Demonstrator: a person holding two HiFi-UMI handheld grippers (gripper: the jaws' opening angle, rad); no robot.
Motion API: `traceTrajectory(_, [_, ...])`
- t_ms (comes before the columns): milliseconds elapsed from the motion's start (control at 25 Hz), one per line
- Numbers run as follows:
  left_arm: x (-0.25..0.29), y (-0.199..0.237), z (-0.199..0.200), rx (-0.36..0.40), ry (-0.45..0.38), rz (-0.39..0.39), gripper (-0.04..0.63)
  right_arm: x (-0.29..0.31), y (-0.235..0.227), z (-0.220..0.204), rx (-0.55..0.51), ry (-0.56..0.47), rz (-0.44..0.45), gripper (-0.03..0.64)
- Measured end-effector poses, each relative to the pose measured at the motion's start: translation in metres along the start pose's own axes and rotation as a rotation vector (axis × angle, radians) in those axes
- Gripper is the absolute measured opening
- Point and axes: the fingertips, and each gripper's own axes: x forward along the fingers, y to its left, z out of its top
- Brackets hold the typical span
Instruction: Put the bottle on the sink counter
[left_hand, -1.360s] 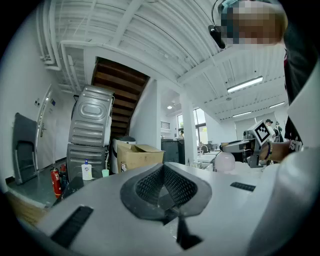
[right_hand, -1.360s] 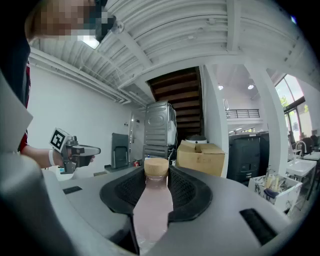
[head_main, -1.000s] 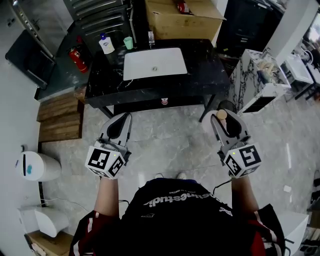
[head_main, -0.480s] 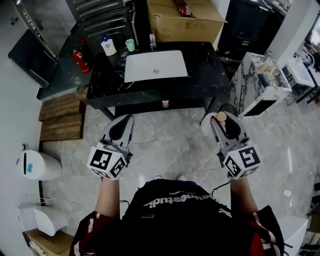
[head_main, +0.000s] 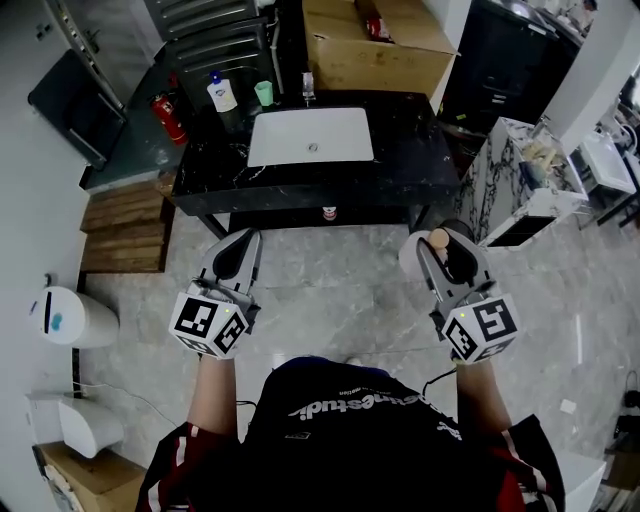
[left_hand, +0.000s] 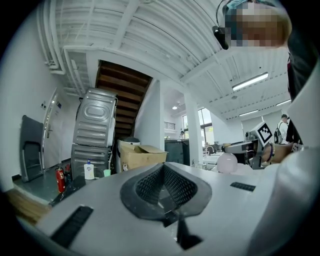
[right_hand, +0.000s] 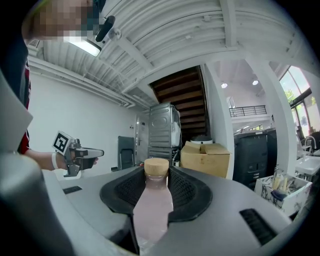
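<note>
Pale pink with a cork-coloured cap, the plastic bottle (right_hand: 152, 200) is seen pinched upright between the jaws of the right gripper (head_main: 441, 252), so it's not on anything yet. It's held out over the grey marble floor (head_main: 330, 290), well apart from the black marble sink counter (head_main: 410, 165), where a white rectangular basin (head_main: 310, 135) is set in the middle. The left gripper (head_main: 238, 254) is held level alongside, jaws pressed together, nothing caught between them.
</note>
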Motion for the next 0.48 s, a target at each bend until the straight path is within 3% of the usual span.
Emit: traceTrajectory(480, [0.043, 0.022, -0.015, 0.010, 0.023, 0.006, 0.014, 0.042, -0.033, -0.011, 0.009, 0.013, -0.006, 0.167])
